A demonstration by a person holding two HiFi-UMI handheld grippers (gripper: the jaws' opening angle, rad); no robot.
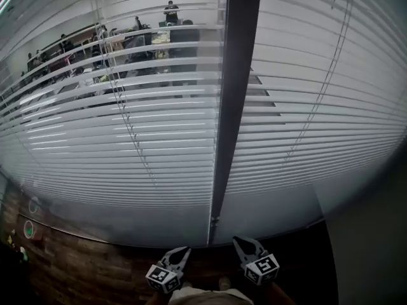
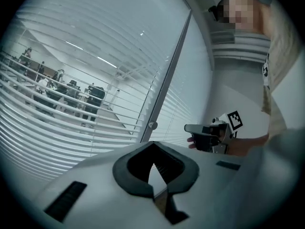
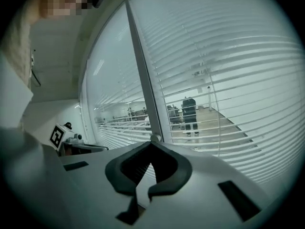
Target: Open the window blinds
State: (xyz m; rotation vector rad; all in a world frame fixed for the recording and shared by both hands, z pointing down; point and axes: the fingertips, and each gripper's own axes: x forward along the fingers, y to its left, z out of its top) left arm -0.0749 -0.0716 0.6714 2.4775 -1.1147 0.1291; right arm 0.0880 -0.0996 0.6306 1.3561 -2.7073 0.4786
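Observation:
White slatted blinds hang over two glass panes, the left blind (image 1: 121, 126) and the right blind (image 1: 331, 88), split by a dark upright mullion (image 1: 235, 94). The left blind's slats are tilted enough to show an office behind; the right blind's slats lie closer together. A thin cord (image 1: 130, 132) runs down the left blind. My left gripper (image 1: 181, 251) and right gripper (image 1: 241, 241) sit low, side by side, short of the glass and touching nothing. Both are shut and empty: left gripper (image 2: 153, 147), right gripper (image 3: 151, 144). A small knob (image 2: 152, 125) sits on the mullion.
Beyond the glass are desks and several people (image 1: 172, 11). A plain white wall (image 1: 372, 234) closes the right side. Brick-patterned dark flooring (image 1: 76, 259) lies at the lower left. The holder's sleeve and torso (image 2: 276, 80) crowd the right of the left gripper view.

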